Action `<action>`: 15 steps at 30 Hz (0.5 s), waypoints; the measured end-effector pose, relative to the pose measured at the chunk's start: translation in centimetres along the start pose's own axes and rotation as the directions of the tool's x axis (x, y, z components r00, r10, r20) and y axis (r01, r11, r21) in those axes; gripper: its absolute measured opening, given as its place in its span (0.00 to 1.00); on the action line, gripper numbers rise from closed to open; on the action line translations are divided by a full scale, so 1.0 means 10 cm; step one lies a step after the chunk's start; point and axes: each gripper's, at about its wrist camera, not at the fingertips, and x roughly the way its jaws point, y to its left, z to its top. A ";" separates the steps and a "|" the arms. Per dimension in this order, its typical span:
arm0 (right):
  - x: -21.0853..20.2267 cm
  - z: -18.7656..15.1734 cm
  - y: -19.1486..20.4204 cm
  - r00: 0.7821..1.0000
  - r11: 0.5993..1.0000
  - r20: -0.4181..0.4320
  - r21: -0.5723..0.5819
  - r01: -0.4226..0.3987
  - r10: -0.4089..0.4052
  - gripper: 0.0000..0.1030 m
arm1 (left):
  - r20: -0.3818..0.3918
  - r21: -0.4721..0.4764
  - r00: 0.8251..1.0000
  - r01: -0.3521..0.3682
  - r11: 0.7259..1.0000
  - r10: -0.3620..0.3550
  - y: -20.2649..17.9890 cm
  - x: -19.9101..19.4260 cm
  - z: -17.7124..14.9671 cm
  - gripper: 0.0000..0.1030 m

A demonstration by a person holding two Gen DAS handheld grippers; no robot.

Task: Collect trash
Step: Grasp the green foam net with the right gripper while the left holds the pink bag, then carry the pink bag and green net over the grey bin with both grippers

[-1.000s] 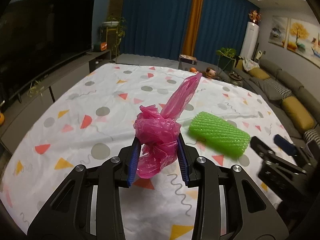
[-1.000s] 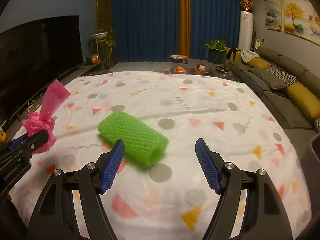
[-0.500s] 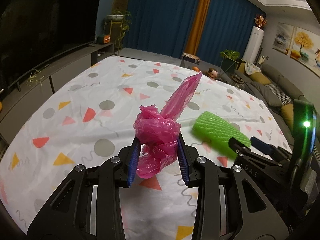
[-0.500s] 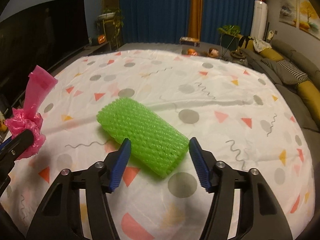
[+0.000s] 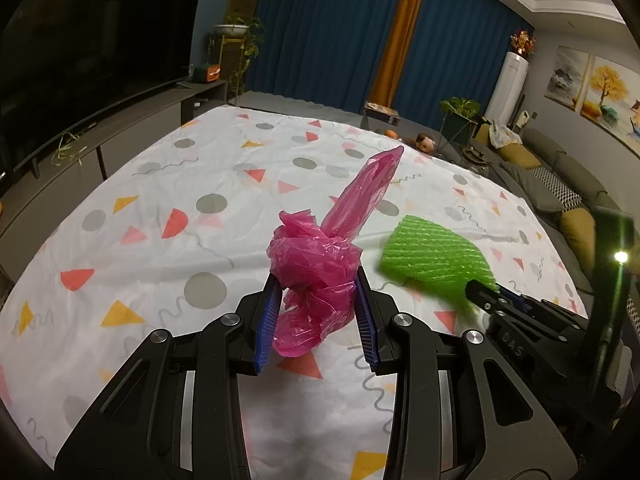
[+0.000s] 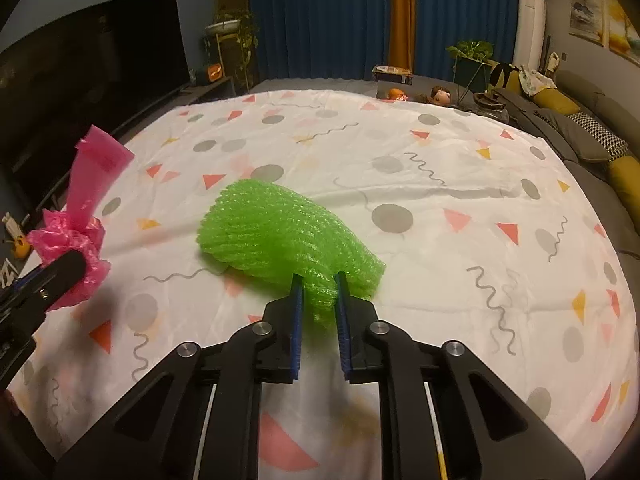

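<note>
Foam netting (image 6: 280,236), bright green, lies toward the near right part of the surface (image 6: 440,168), its near end squeezed between the closing jaws of the right tool (image 6: 319,312), whose blue pads already pinch it. Well above the cloth toward the left edge, the left tool (image 5: 316,312) grips a crumpled pink plastic bag (image 5: 320,264), one twisted end standing upward.

One pink plastic bag (image 5: 316,276), one green foam net (image 6: 280,236), two grippers (image 5: 316,320)
</note>
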 end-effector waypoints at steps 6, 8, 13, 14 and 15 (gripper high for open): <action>-0.29 -0.11 -0.16 0.997 0.999 0.060 0.026 0.035 -0.037 0.14 | 0.004 0.019 1.000 0.002 1.000 -0.002 -0.05 -0.01 -0.02 0.33; -0.45 -0.15 -0.25 0.995 0.998 0.087 0.039 0.048 -0.052 0.14 | 0.006 0.027 1.000 0.016 1.000 -0.016 -0.09 -0.03 -0.02 0.33; -0.82 -0.31 -0.46 0.987 0.995 0.137 0.070 0.077 -0.086 0.14 | 0.001 0.063 0.998 0.061 0.996 -0.061 -0.25 -0.08 -0.07 0.33; -0.89 -0.35 -0.50 0.985 0.994 0.144 0.074 0.085 -0.095 0.14 | -0.001 0.070 0.998 0.068 0.995 -0.068 -0.29 -0.08 -0.08 0.33; -0.99 -0.41 -0.57 0.982 0.992 0.152 0.081 0.100 -0.111 0.14 | -0.007 0.083 0.996 0.084 0.993 -0.084 -0.36 -0.09 -0.11 0.33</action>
